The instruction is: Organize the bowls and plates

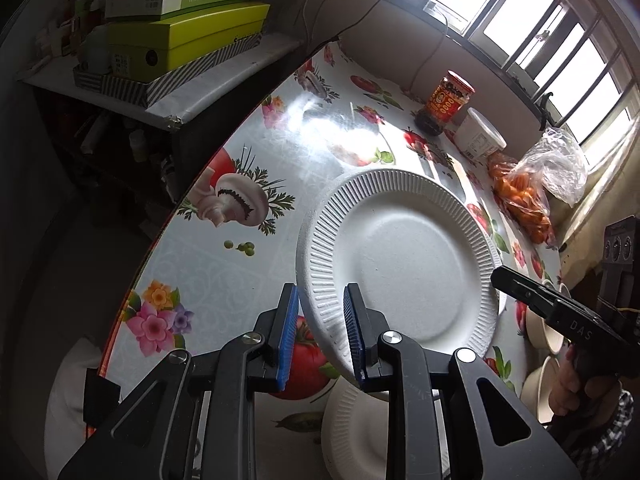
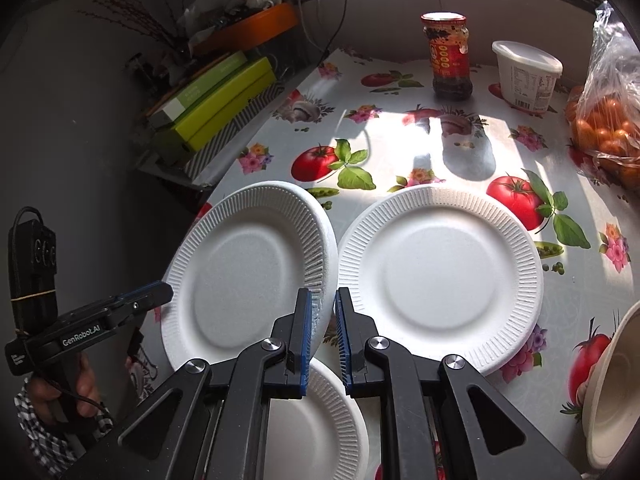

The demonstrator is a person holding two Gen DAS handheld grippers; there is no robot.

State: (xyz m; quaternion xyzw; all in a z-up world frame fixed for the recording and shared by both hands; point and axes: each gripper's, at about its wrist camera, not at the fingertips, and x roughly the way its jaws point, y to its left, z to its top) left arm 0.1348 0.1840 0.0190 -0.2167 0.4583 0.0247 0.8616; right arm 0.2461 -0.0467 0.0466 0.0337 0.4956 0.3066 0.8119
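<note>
white tilted plate (image 2: 248, 272) between right gripper (image 2: 323, 336) fingers, not clamped.

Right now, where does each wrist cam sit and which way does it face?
Left wrist: on the left gripper, facing across the table toward the window; its fingers straddle the tilted plate; right gripper and right hand show at right.
Right wrist: on the right gripper, facing the jar and tub; its fingers flank the same plate's opposite rim; left gripper and left hand show at left.
Shared: tilted plate, jar, tub, bag of oranges, green boxes.
</note>
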